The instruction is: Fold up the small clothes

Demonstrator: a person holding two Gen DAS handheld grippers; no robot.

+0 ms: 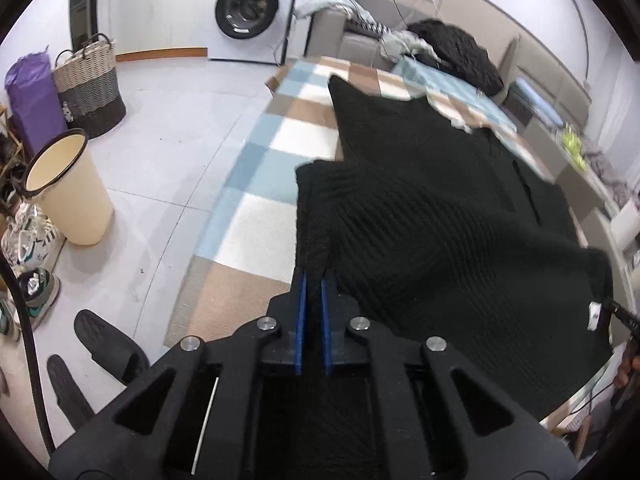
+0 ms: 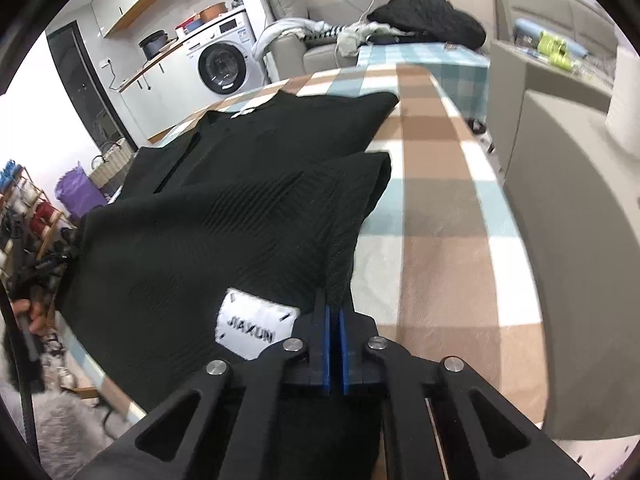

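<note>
While the black top (image 1: 440, 208) is lying spread over the checked table (image 1: 256, 216), its near hem is being held up off the cloth at two corners, so the step in hand looks like the first fold, near edge toward far edge. The left gripper (image 1: 313, 280) is pinching one hem corner, its blue jaws closed tight on a thin ridge of knit, and the right gripper (image 2: 334, 300) is doing the same at the other corner, jaws shut on the fabric just beside a white label (image 2: 256, 330). Judging from this, the next move is calling for both hands travelling forward together at equal height, keeping the hem taut between them, then laying it level along the far part of the top before letting go; uneven travel would be skewing the fold. The left view is showing the floor side: a cream bin (image 1: 68, 188), a woven basket (image 1: 90, 84) and a washer (image 1: 252, 8), plus the collar end only as a dark edge. The right view is showing what that one is missing: the label's lettering, the placket (image 2: 176, 164) running up to the collar, and bare table to the right.
</note>
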